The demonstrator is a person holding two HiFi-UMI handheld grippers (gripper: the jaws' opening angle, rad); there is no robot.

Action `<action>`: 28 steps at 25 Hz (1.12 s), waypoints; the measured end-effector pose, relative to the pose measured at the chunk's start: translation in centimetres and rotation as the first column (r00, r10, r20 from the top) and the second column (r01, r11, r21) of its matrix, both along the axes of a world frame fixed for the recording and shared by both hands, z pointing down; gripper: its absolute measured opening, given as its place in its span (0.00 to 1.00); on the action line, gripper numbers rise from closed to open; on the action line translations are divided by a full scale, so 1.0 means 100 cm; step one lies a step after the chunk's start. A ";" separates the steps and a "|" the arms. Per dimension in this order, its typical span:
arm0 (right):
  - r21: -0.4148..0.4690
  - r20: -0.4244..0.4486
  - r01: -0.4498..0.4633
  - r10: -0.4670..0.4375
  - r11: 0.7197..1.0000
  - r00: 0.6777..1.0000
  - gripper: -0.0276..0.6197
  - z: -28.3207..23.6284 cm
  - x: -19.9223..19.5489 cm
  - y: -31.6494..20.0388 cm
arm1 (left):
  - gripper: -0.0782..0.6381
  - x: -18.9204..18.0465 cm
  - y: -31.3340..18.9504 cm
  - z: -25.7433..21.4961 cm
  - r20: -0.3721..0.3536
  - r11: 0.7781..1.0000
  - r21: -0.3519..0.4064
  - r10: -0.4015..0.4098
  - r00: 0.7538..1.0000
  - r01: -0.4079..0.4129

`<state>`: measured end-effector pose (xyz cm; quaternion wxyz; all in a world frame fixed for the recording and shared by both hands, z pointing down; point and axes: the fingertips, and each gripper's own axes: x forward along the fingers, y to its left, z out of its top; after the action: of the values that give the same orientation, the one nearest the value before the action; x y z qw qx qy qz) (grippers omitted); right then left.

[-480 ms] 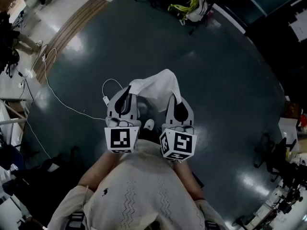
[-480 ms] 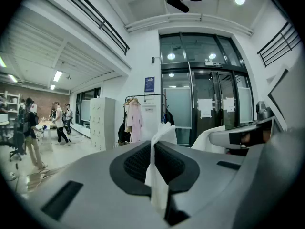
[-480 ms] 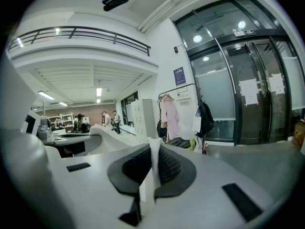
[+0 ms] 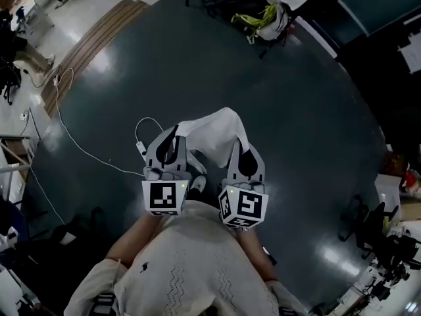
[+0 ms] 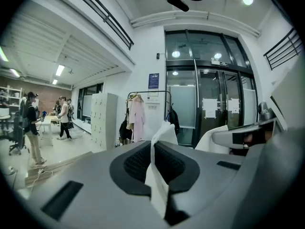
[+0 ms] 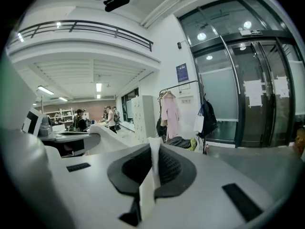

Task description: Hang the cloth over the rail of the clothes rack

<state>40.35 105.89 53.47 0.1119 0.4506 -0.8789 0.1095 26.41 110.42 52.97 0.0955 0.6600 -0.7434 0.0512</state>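
A white cloth (image 4: 217,131) hangs stretched between my two grippers, held up over the dark floor in the head view. My left gripper (image 4: 176,135) is shut on one edge of it; that edge shows as a white strip (image 5: 158,175) pinched between the jaws in the left gripper view. My right gripper (image 4: 242,151) is shut on the other edge, seen as a white fold (image 6: 151,175) between its jaws. The clothes rack (image 5: 147,116) stands far ahead by the glass doors, with a pink garment on its rail. It also appears in the right gripper view, the clothes rack (image 6: 178,111) beside white lockers.
A white cable (image 4: 99,151) trails across the dark floor (image 4: 309,124) to my left. Bags and a yellow-green item (image 4: 260,12) lie on the floor ahead. People stand at the far left (image 5: 33,125). White lockers (image 5: 104,120) stand left of the rack.
Both grippers and the cloth have shifted slightly up in the head view, and the floor items have slid as my head moved. The grips are unchanged.
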 end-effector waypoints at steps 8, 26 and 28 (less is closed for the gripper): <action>0.003 -0.015 -0.006 0.006 1.000 1.000 0.08 -0.004 -0.089 -0.092 | 0.14 -0.090 -0.096 -0.004 -0.001 1.000 0.012 0.016 1.000 -0.016; 0.009 0.017 -0.073 0.073 0.997 0.997 0.08 -0.004 -0.201 -0.299 | 0.14 -0.204 -0.304 -0.007 0.026 0.996 0.032 0.082 0.996 -0.082; 0.008 0.028 -0.073 0.073 0.997 0.997 0.08 -0.003 -0.210 -0.336 | 0.14 -0.215 -0.340 -0.011 0.021 0.996 0.062 0.069 0.997 -0.071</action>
<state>19.33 72.28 53.19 0.0935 0.4813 -0.8638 0.1157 4.95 76.46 51.87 0.0660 0.6878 -0.7219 0.0373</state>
